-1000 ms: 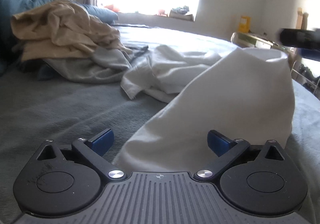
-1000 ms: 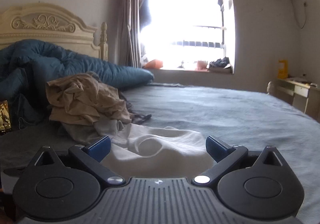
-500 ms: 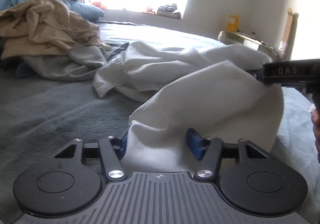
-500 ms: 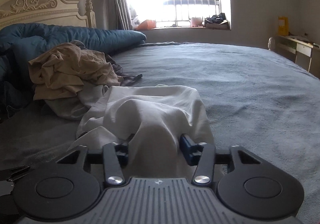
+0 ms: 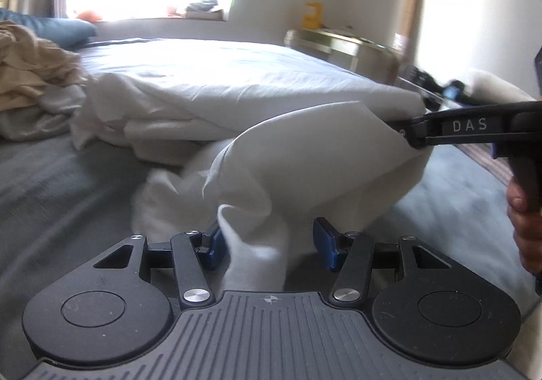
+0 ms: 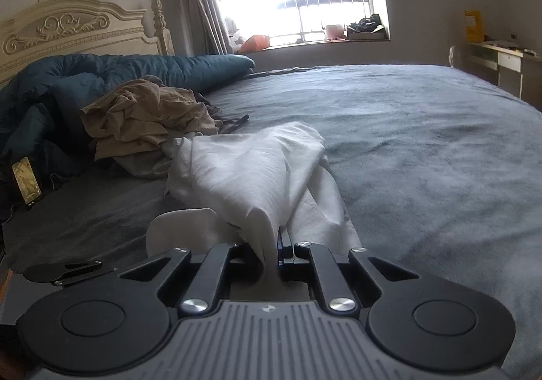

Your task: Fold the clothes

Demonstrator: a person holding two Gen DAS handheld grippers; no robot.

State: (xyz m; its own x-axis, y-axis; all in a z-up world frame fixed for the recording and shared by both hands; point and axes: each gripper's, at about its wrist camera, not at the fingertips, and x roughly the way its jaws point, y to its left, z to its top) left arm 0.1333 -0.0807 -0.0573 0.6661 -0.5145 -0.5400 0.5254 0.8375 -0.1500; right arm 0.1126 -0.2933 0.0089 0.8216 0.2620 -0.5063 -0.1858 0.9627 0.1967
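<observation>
A white garment (image 5: 305,160) lies crumpled on the grey bed (image 5: 50,183). In the left wrist view a bunched fold of it fills the gap between the blue pads of my left gripper (image 5: 267,244), which is shut on it at about half width. My right gripper (image 5: 403,136) comes in from the right and pinches another edge, lifting the cloth into a ridge. In the right wrist view the right gripper (image 6: 274,251) has its jaws closing, nearly together, on a thin fold of the white garment (image 6: 257,170), which stretches taut ahead of it.
A beige and grey clothes pile (image 6: 145,119) sits left of the garment, with a blue duvet (image 6: 135,68) and a cream headboard (image 6: 67,31) behind. A lit phone (image 6: 27,183) lies far left. A desk (image 6: 501,61) stands right of the bed. A hand (image 5: 525,220) holds the right gripper.
Both grippers went from wide open to closed on the white garment. The right jaws narrowed further in the last half second. The cloth is now pulled taut and lifted between them.
</observation>
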